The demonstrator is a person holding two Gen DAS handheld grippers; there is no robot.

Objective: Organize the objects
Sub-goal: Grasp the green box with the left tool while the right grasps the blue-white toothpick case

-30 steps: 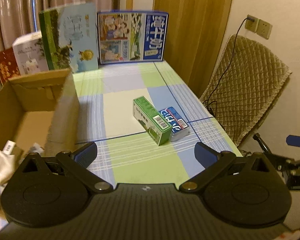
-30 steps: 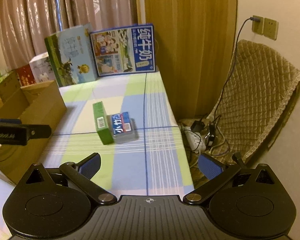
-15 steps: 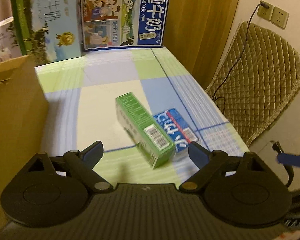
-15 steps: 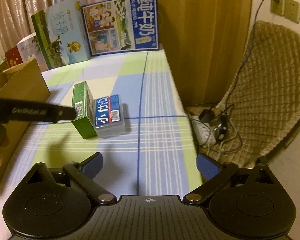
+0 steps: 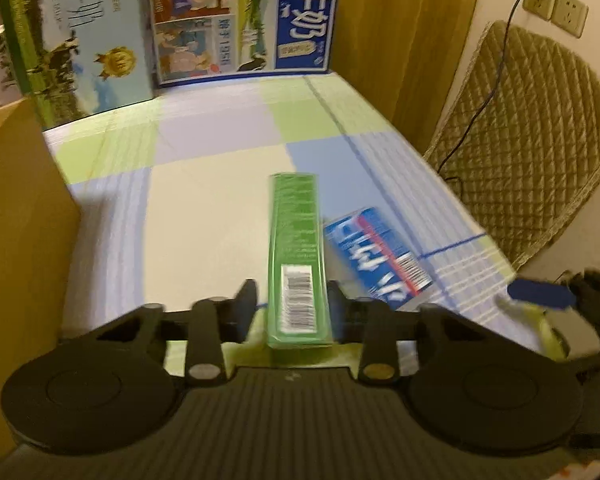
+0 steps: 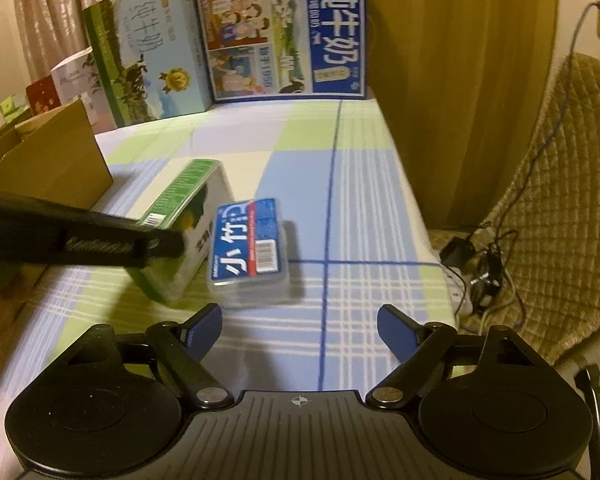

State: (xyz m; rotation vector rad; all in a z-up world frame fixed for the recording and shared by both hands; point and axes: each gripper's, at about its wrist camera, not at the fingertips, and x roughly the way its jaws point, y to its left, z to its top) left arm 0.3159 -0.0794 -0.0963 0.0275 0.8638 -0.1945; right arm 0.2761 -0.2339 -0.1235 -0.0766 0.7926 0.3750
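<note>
Between the fingers of the left tool (image 5: 298, 304), a green box (image 5: 298, 256) is straddled at its barcoded near end, the jaws drawn in against both long sides; whether they press firmly cannot be told, since the view is blurred. Just to the right of that tool, a blue packet (image 5: 376, 256) lies touching or nearly touching the green box. Nearest the right tool (image 6: 300, 322), whose fingers are spread wide with nothing between them, the same blue packet (image 6: 250, 258) is seen a little ahead and to the left, flat on the checked worktop (image 6: 352, 208).

For the step in hand, judged to be the pickup of the green box, the grip is best kept square on the long sides and the lift made straight up, so that the neighbouring packet is not dragged along.

Further left of both tools, an open cardboard box (image 6: 56, 156) stands as the likely destination. Farthest ahead, two large milk cartons (image 6: 228, 40) are propped upright at the worktop's back edge.
</note>
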